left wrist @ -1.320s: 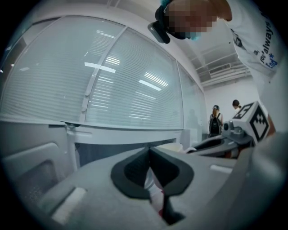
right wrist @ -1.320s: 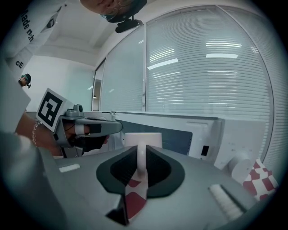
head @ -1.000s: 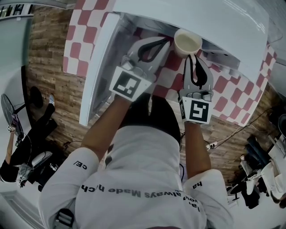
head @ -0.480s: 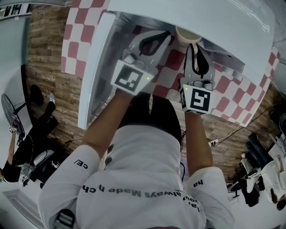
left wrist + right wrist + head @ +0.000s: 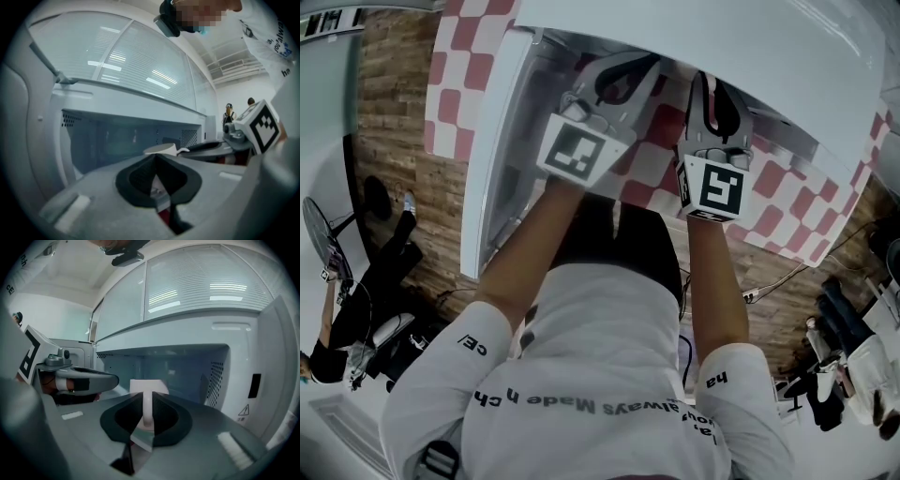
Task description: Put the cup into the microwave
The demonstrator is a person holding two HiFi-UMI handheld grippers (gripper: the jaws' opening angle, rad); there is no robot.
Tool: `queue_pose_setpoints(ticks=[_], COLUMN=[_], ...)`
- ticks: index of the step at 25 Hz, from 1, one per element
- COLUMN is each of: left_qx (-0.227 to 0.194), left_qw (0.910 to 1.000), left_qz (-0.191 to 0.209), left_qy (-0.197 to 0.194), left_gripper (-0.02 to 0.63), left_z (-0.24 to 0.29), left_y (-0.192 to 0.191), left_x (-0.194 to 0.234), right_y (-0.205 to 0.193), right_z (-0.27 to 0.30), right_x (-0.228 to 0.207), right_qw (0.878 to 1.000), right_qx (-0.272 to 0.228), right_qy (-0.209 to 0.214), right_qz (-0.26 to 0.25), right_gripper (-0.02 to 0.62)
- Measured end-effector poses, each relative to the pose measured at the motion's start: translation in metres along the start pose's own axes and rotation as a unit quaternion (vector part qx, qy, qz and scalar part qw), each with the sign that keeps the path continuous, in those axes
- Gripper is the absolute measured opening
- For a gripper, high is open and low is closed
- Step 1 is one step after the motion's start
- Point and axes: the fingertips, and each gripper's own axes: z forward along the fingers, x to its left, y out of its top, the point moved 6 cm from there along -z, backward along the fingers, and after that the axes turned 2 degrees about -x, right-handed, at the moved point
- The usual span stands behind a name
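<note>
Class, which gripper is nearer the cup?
Right. The right gripper is shut on the cup by its handle; the left gripper sits beside the cup, not touching it.

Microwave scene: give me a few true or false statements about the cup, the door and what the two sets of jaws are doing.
1. The right gripper pinches the cup by its handle. True.
2. The microwave has its door shut. False: the door stands open and the cavity shows.
3. The left gripper carries a second cup. False: its jaws are together on nothing.
4. Both grippers are at the microwave's opening. True.
</note>
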Motion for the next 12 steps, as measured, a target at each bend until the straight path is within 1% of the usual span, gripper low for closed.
queue_pose_setpoints(ticks=[12], left_qx=[0.006], left_qw=[0.9999], left_qz=[-0.006], left_qy=[0.008], left_gripper=[0.003], left_z=[0.017], left_y=[-0.021], left_x=[0.014], right_y=[-0.005], right_z=[0.024], right_x=[-0.007], right_qw=[1.000], right_qx=[-0.017], right_qy=[-0.001], right_qz=[0.003], right_gripper=[0.041])
